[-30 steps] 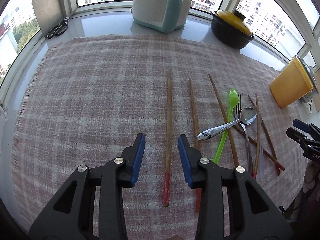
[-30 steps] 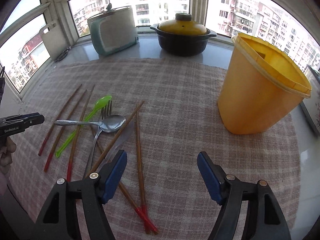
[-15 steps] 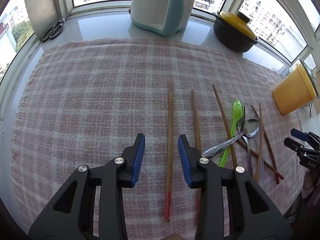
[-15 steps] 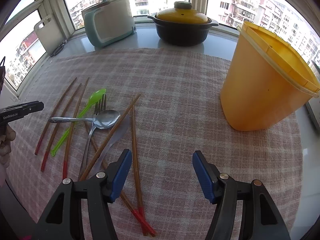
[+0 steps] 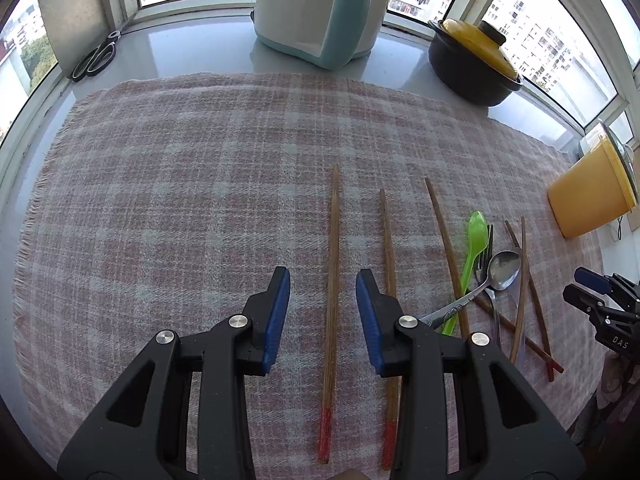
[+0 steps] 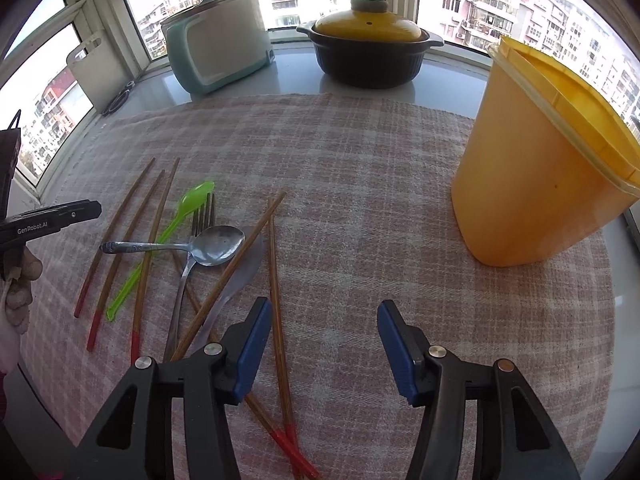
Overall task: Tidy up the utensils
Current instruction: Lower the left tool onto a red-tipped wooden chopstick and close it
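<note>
We see a pink-and-white plaid cloth, brown chopsticks with red ends, a lime-green spoon, a silver spoon, an orange-yellow bin, a black pot with a yellow lid, and blue-padded black tongs.

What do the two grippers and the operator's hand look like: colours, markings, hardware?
Left gripper and right gripper match: black plastic fingers with cut-outs, blue ribbed pads, silver pivot screws. White lettering: "GenRobot.AI" on the left one's side, "DAS" on the right's. The left hand wears a light glove.
</note>
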`<move>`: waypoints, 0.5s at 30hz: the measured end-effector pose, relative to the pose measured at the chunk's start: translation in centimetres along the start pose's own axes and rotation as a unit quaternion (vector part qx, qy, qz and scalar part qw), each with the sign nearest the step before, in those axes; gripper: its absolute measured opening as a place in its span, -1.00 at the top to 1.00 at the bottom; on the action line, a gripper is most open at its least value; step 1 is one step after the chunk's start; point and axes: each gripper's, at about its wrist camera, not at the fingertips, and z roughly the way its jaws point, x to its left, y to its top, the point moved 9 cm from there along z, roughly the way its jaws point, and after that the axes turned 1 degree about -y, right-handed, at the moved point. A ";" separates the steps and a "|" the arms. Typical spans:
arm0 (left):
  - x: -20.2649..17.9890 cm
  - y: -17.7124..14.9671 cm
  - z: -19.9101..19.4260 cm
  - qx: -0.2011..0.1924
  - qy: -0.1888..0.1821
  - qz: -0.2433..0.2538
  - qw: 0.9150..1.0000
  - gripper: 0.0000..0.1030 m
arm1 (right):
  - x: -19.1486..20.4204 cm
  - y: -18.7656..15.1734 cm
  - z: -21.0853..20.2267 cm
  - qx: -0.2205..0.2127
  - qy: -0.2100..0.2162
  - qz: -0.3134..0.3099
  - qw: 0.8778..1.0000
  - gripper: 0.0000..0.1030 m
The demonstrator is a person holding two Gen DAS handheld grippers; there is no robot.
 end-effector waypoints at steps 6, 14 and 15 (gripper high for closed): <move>-0.2 0.4 0.9 0.012 -0.011 -0.001 1.000 0.33 | 0.4 0.2 0.7 0.011 0.018 0.009 1.000 0.11; -0.1 0.4 2.8 0.036 -0.016 0.003 0.999 0.33 | 1.6 0.6 1.9 0.029 0.033 -0.003 0.999 0.25; 0.0 0.4 3.0 0.038 -0.015 0.004 0.999 0.33 | 1.8 0.7 2.1 0.031 0.035 -0.005 0.999 0.26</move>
